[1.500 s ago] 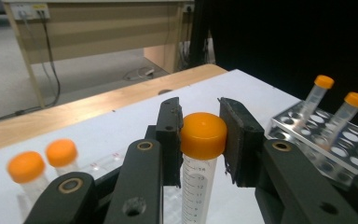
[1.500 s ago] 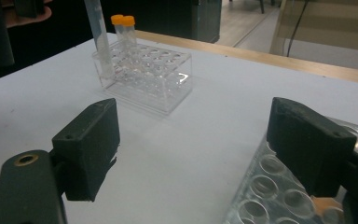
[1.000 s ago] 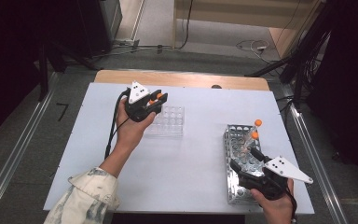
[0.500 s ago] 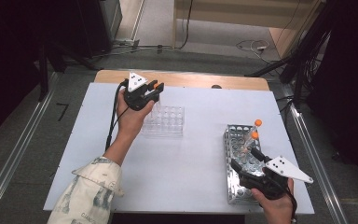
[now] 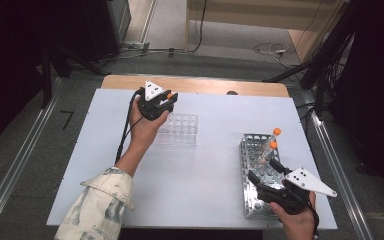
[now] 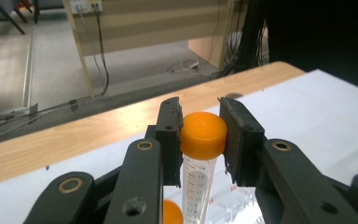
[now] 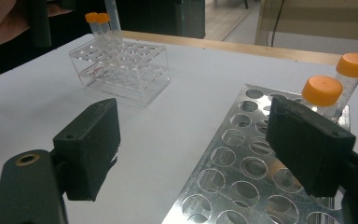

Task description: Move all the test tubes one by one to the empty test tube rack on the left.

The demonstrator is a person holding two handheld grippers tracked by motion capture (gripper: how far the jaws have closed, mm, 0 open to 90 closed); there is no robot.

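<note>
My left gripper [image 5: 166, 101] is shut on the orange cap of a clear graduated tube [image 6: 204, 133], held upright over the far left corner of the clear plastic rack [image 5: 182, 131]. Just below it peeks another orange cap [image 6: 170, 212]. From the right gripper view, two orange-capped tubes [image 7: 98, 18] stand in that corner of the clear rack [image 7: 130, 70]. My right gripper [image 5: 264, 170] stands open over the near end of the metal rack [image 5: 250, 150], nothing between its jaws. At that rack's far end lean two orange-capped tubes [image 5: 275, 139].
A white sheet [image 5: 205, 190] covers the table, with a wooden strip [image 5: 205, 85] along its far edge. Metal rails [image 5: 15, 170] run down both sides on the floor. Cables and dark equipment lie beyond the table.
My left gripper, tube in its jaws, has shifted a little toward the far edge of the clear rack. The right gripper has not moved.
</note>
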